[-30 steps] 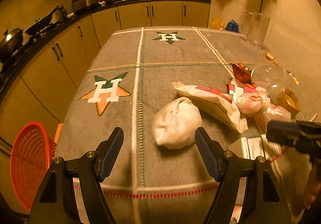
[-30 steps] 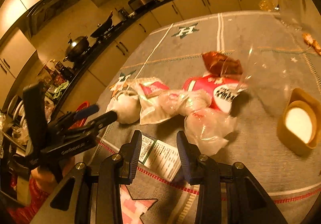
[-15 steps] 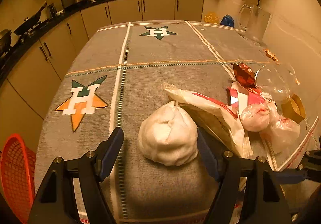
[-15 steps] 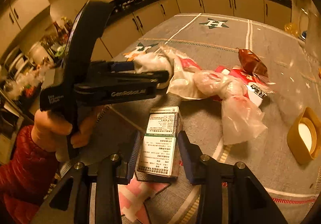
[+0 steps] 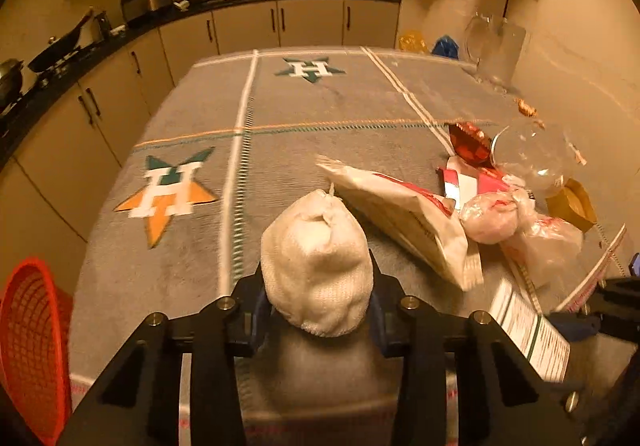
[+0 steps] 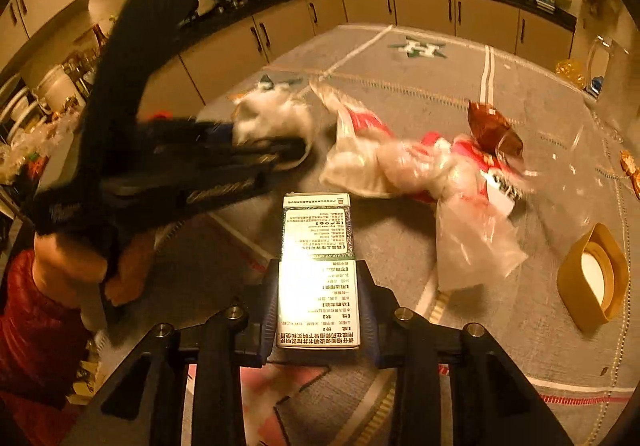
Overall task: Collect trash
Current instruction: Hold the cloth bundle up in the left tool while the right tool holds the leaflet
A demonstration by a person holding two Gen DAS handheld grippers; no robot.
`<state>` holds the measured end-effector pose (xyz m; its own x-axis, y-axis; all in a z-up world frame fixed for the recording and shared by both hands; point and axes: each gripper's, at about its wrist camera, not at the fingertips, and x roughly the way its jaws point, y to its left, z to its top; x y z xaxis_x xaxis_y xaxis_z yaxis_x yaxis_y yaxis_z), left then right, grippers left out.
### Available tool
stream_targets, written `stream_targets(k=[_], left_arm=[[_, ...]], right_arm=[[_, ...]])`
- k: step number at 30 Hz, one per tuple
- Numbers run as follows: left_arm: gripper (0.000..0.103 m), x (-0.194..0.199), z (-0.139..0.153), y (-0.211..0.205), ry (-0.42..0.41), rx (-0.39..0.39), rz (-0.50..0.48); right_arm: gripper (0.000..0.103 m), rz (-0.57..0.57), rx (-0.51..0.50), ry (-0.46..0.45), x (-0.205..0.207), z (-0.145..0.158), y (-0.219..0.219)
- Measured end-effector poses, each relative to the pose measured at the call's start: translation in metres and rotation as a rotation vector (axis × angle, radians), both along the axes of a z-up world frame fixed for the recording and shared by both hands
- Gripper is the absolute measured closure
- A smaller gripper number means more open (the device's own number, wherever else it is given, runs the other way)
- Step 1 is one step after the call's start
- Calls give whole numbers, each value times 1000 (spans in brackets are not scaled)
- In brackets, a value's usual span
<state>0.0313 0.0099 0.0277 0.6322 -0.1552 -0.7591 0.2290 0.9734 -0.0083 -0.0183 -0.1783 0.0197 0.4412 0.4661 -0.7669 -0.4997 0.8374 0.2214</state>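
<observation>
Left gripper (image 5: 318,310): jaws closed on white wad (image 5: 316,266), soft, knitted-looking, bulging above the fingers, at 6 o'clock near the table's (image 5: 300,106) front edge.
Right gripper (image 6: 318,310): jaws closed on box (image 6: 318,266), flat carton, printed text, green band.
At 3 o'clock: white-and-red bag (image 5: 404,214), clear bags (image 5: 516,226), red wrapper (image 5: 468,142), tape roll (image 5: 572,202).
At 8 o'clock, beyond the table edge: red basket (image 5: 28,342).
From 10 to 12 o'clock: bare cloth to the far edge.

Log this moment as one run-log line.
left tongs: shut on white bundle | right tongs: shut on box | red basket: beside table, left | wrappers: on table
</observation>
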Motion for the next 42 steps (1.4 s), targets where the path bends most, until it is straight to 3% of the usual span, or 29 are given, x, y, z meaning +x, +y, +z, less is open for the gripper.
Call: stream_targets(k=[6, 11, 23, 29, 42], left_arm=[[64, -28, 15, 30, -84, -1, 106], [64, -39, 14, 45, -105, -19, 173], [64, -49, 7, 41, -110, -10, 197], [64, -54, 10, 39, -120, -8, 201], [64, -70, 13, 40, -131, -10, 223]], right_arm=[[65, -18, 71, -86, 8, 19, 11], [65, -48, 65, -123, 24, 20, 32], [65, -71, 17, -201, 24, 12, 33], [65, -121, -77, -321, 14, 16, 33], [65, -135, -101, -340, 13, 14, 33]])
